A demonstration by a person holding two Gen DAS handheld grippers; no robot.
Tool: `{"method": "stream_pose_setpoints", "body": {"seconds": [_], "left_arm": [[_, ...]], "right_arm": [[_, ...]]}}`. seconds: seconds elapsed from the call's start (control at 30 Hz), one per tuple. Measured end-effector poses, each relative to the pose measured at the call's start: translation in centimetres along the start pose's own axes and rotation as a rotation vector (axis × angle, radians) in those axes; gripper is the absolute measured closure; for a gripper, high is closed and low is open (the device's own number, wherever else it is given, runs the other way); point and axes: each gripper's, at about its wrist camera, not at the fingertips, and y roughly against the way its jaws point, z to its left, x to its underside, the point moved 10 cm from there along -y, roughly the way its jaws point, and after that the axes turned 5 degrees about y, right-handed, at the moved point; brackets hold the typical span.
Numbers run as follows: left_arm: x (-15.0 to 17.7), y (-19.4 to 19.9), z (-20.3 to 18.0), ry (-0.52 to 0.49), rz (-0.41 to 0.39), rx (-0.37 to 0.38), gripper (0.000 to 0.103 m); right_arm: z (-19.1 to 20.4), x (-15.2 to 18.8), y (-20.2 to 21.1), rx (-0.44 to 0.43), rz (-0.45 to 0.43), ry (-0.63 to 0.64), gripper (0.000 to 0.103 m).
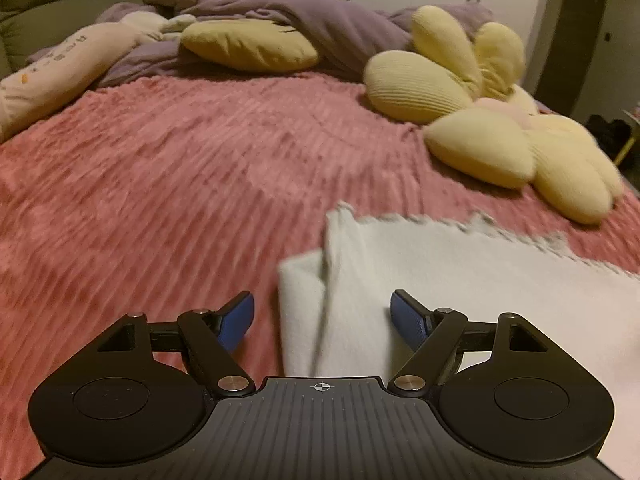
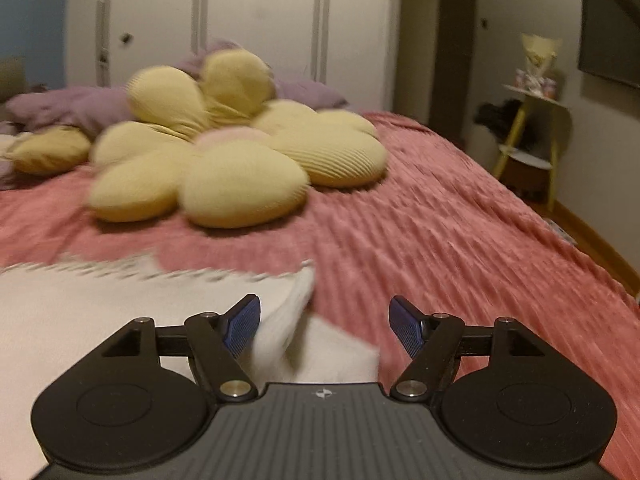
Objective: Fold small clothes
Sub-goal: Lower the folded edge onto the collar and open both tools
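Cloth (image 1: 460, 300), white, soft and fringed, was blurred and cut off; left gripper (image 1: 322, 320) and right gripper (image 2: 325, 326) were spread wide, gripping nothing.

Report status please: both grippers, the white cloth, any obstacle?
Left gripper open, right gripper open. White cloth lies free on bed. Yellow flower pillow beyond, clear of it.

Each tool (image 1: 322, 320) is black with ribbed housing, round discs, silver screws (blue textured fingertips (image 2: 242, 330)).

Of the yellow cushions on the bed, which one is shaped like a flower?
The ribbed yellow flower cushion, petals around a pink centre, beyond the white cloth. The other yellow cushion, near the purple duvet, is a plain oval.
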Motion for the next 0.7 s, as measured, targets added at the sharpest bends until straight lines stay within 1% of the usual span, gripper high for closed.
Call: {"method": "stream_pose_setpoints", "body": {"seconds": [0.1,0.13,0.17,0.23,0.27,0.33,0.37,0.43,0.5,0.63,0.7], "left_arm": [[1.7,1.2,-0.6,-0.026,0.028,0.025,0.021],[2.4,1.3,-0.8,-0.036,0.041,0.028,0.021],[2.9,1.3,-0.8,-0.042,0.052,0.026,0.021],[3.4,1.1,-0.4,-0.039,0.053,0.007,0.019],[3.5,1.2,-0.2,-0.033,0.051,0.001,0.019],[3.3,1.5,0.5,0.002,0.052,-0.014,0.019],[3.2,1.9,0.9,0.021,0.055,-0.019,0.019],[3.2,2.7,1.5,0.046,0.059,-0.024,0.021],[3.8,3.7,1.6,0.033,0.079,-0.006,0.020],[6.4,5.4,0.9,-0.026,0.140,0.067,0.019],[7.5,6.0,0.7,-0.042,0.156,0.071,0.018]], "right_arm": [[1.1,1.7,3.4,-0.054,-0.012,0.039,0.032],[1.5,2.3,4.1,-0.069,-0.005,0.054,0.034],[1.8,3.1,4.5,-0.083,0.007,0.076,0.041],[2.1,4.4,4.8,-0.093,0.037,0.103,0.051],[2.0,5.1,4.5,-0.090,0.062,0.112,0.053],[1.2,5.9,3.8,-0.058,0.088,0.121,0.053],[0.6,6.1,3.4,-0.045,0.090,0.116,0.049],[-1.1,6.2,3.3,-0.056,0.110,0.025,0.046],[-2.3,6.1,3.8,-0.060,0.128,-0.054,0.046],[-2.8,6.2,6.3,-0.027,0.117,-0.041,0.047],[-2.9,6.9,7.4,-0.049,0.138,-0.069,0.047]]}}
